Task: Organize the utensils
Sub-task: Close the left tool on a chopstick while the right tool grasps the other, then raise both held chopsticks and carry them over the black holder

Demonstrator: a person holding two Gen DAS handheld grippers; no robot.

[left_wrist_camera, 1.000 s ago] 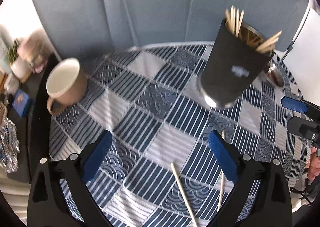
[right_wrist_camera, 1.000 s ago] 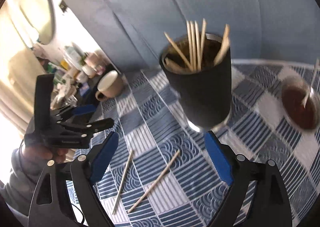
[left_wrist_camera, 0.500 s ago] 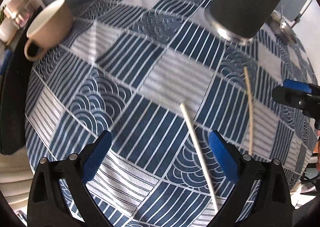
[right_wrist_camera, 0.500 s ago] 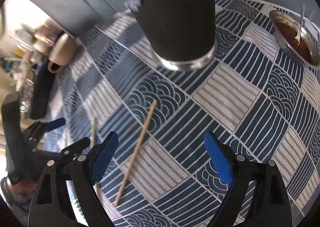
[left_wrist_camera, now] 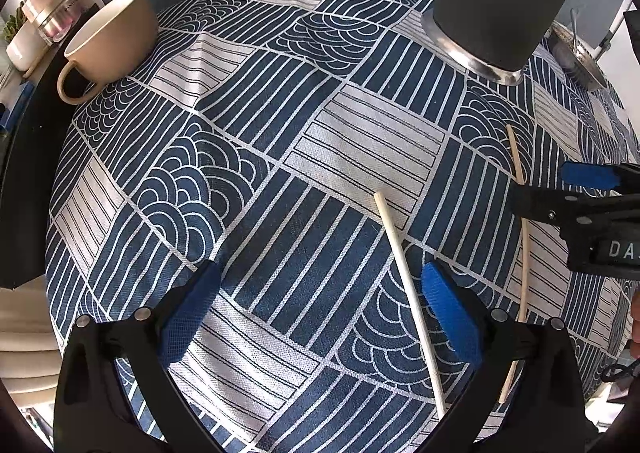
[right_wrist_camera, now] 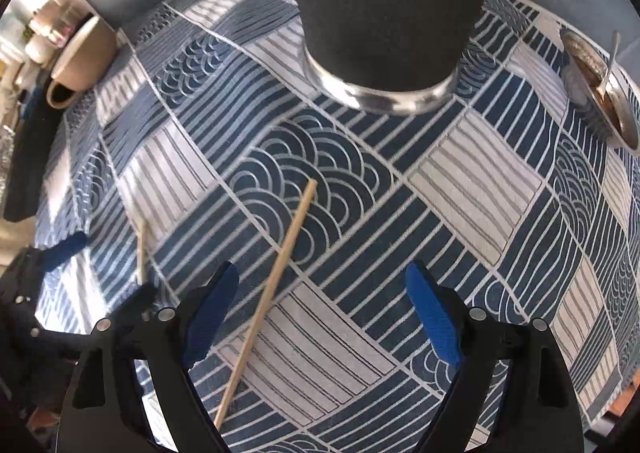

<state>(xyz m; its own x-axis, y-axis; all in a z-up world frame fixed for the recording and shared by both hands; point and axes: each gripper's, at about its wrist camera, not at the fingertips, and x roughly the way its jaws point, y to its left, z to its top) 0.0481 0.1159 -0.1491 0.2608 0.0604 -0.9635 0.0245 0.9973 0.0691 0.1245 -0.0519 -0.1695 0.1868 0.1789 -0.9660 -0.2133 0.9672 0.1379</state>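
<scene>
Two loose chopsticks lie on the blue patterned tablecloth (left_wrist_camera: 248, 101). A pale chopstick (left_wrist_camera: 408, 293) lies below my open left gripper (left_wrist_camera: 320, 313), close to its right pad; in the right wrist view this pale chopstick (right_wrist_camera: 141, 249) runs under the left gripper (right_wrist_camera: 104, 273). A tan chopstick (right_wrist_camera: 276, 285) lies below my open right gripper (right_wrist_camera: 324, 313), near its left pad. In the left wrist view the tan chopstick (left_wrist_camera: 520, 157) passes under the right gripper (left_wrist_camera: 552, 189). Neither gripper holds anything. The black utensil holder (left_wrist_camera: 504, 1) (right_wrist_camera: 392, 13) stands at the back.
A beige mug (left_wrist_camera: 112, 37) (right_wrist_camera: 80, 61) stands at the table's far left edge. A metal bowl with brown sauce and a spoon (right_wrist_camera: 600, 101) sits at the far right. Jars and bottles (left_wrist_camera: 52, 9) crowd a shelf beyond the mug. Grey curtain hangs behind.
Both grippers have sunk toward the table and tipped downward. The holder's rim and its chopsticks have left both views; each loose chopstick now lies between a gripper's fingers.
</scene>
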